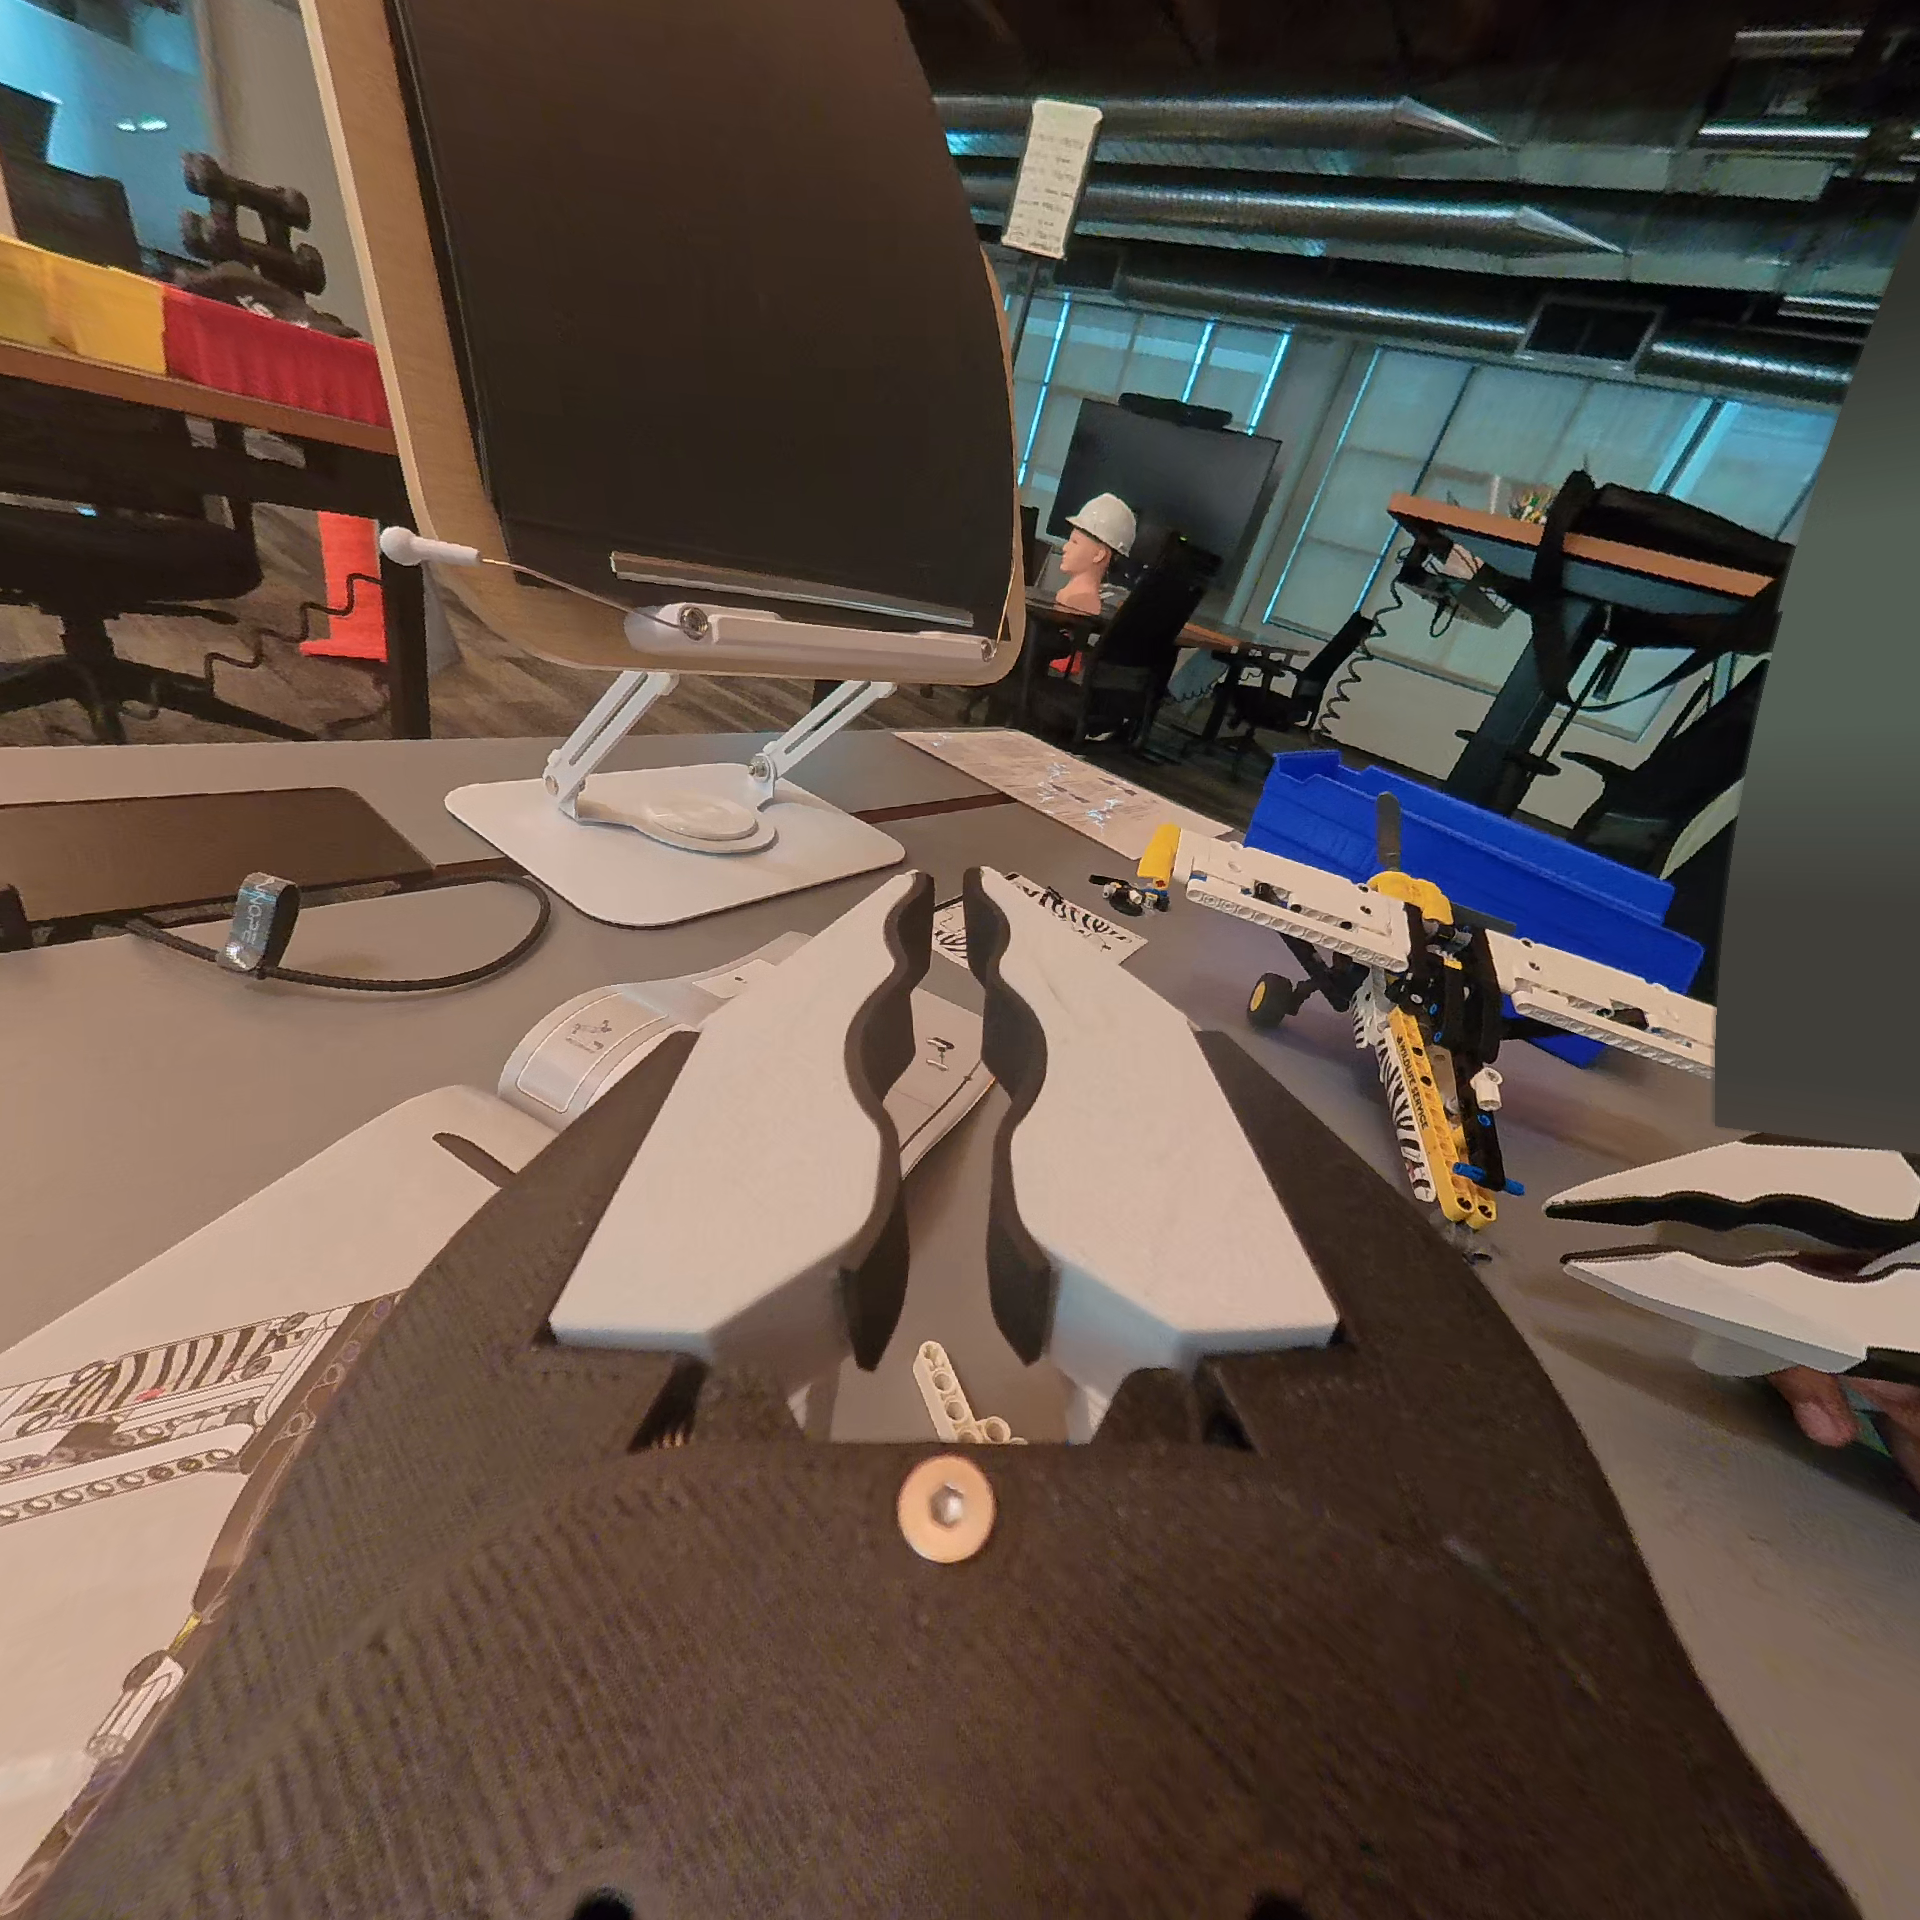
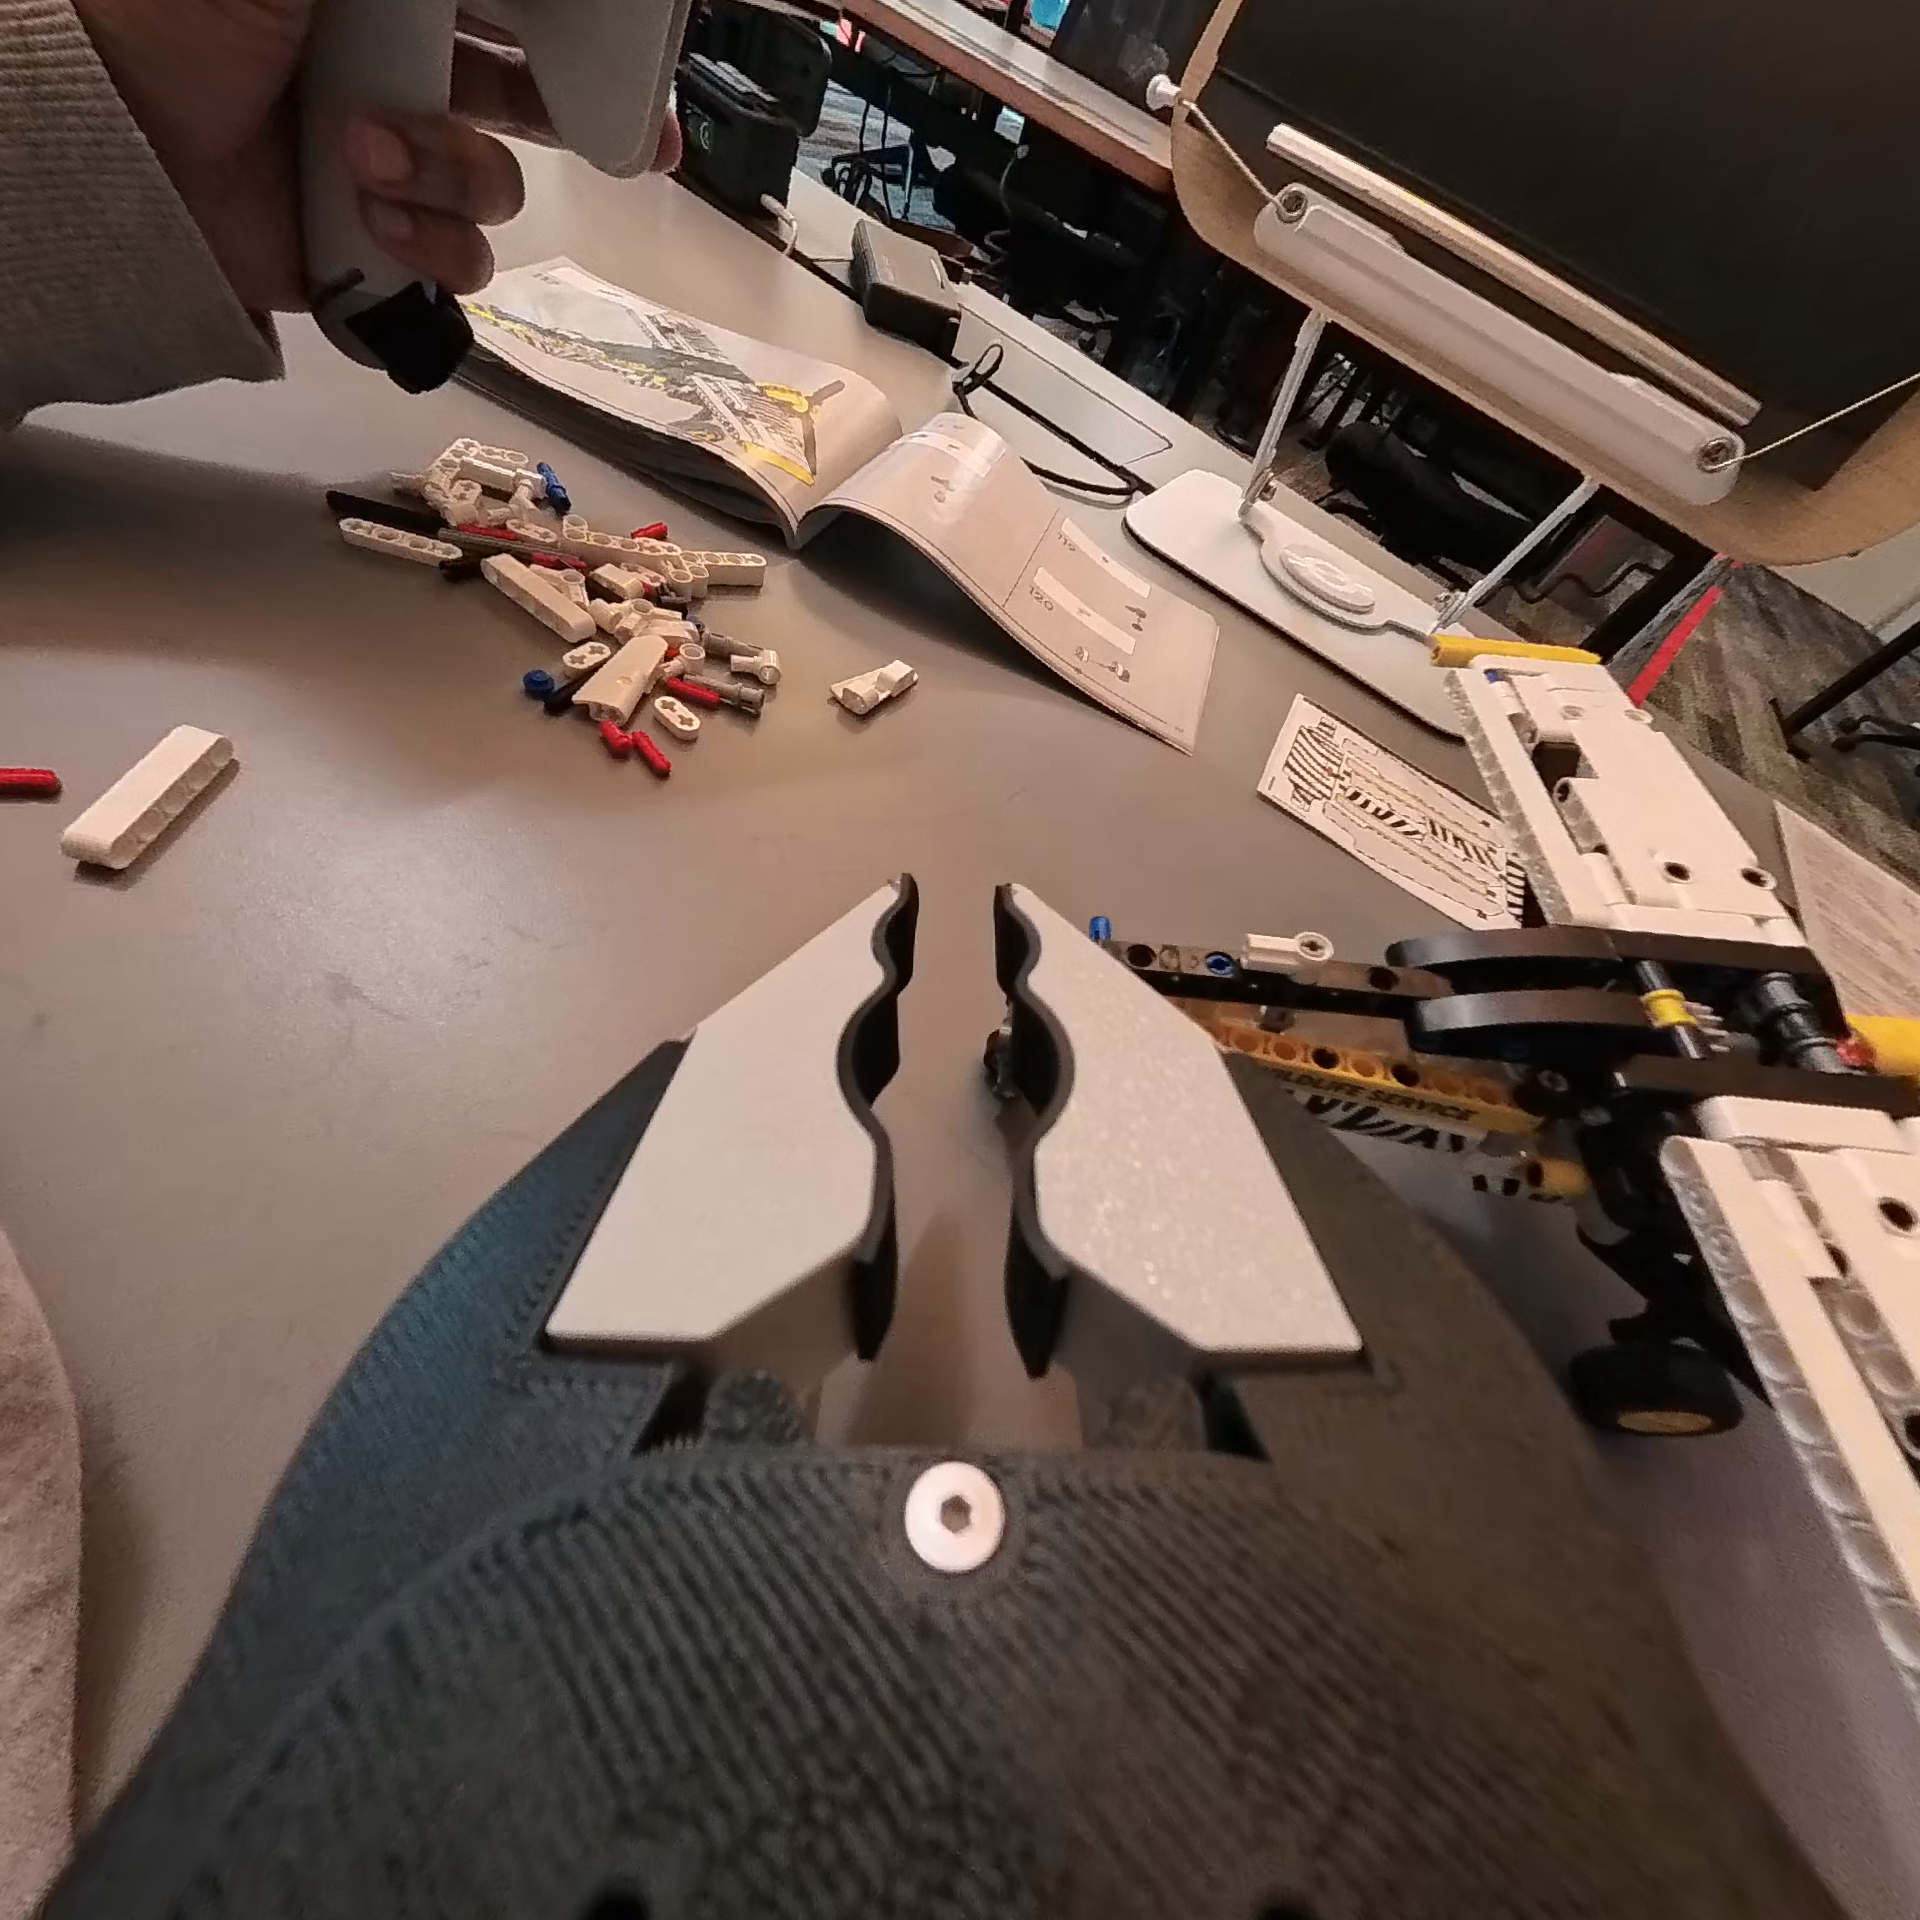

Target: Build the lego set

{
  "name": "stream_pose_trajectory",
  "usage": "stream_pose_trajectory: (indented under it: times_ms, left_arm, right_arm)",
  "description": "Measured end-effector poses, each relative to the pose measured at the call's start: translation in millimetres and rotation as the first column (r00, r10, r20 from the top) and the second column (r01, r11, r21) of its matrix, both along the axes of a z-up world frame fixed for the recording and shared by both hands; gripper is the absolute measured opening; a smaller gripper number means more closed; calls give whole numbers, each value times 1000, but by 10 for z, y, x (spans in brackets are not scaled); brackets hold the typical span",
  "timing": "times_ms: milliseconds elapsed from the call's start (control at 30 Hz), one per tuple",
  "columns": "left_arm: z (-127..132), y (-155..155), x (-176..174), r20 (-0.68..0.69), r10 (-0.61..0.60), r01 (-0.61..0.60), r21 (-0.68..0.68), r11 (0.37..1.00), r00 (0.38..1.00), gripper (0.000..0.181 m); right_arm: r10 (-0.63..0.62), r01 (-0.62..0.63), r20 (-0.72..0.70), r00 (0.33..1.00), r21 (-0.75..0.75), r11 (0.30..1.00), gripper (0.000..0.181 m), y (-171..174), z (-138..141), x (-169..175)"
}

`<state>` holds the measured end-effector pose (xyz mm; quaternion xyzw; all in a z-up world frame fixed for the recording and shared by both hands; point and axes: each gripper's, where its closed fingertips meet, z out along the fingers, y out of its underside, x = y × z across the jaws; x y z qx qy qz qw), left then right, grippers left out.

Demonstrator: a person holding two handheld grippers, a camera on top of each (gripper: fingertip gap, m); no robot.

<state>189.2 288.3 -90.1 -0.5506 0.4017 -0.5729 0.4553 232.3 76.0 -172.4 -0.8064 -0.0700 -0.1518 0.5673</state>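
Note:
The partly built Lego plane (image 1: 1403, 987), white-winged with a yellow, black and zebra-striped body, stands on the grey table (image 1: 260, 1091) to the right of my left gripper. My left gripper (image 1: 945, 883) is narrowly open and empty, above the open instruction booklet (image 1: 312, 1195). A white beam (image 1: 951, 1387) shows on the table under it. In the right wrist view the plane (image 2: 1558, 1039) lies just right of my right gripper (image 2: 956, 894), its tail beside the right finger. That gripper is narrowly open and empty. It also shows in the left wrist view (image 1: 1558, 1236).
A pile of loose Lego pieces (image 2: 582, 592), a lone white beam (image 2: 145, 795), a red pin (image 2: 26, 781) and a small white piece (image 2: 873, 686) lie left. The booklet (image 2: 831, 468), sticker sheet (image 2: 1382, 821), tablet stand (image 1: 675, 821), black cable (image 1: 416, 966) and blue bin (image 1: 1507, 873) lie farther back. Tip to tip, the grippers are about 25 cm apart.

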Motion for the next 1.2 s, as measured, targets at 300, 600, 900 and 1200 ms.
stream_pose_trajectory:
  times_ms: [300,600,900,1200]
  left_arm:
    - [-8,15,1,-2,3,-3,-7,1000,1000,4]
    - [-13,21,4,-2,3,-3,-12,1000,1000,5]
    - [30,166,-65,-18,78,-77,52,996,997,0]
    - [71,541,-548,-50,278,-272,105,957,959,0]
  right_arm:
    - [-2,2,2,1000,-1,1000,14,4,-4,-8]
    - [-1,1,6,1000,-5,1000,14,14,-15,-21]
    - [-1,1,8,1000,-8,1000,14,24,-25,-33]
    - [11,-11,-13,1000,34,999,13,12,39,-41]
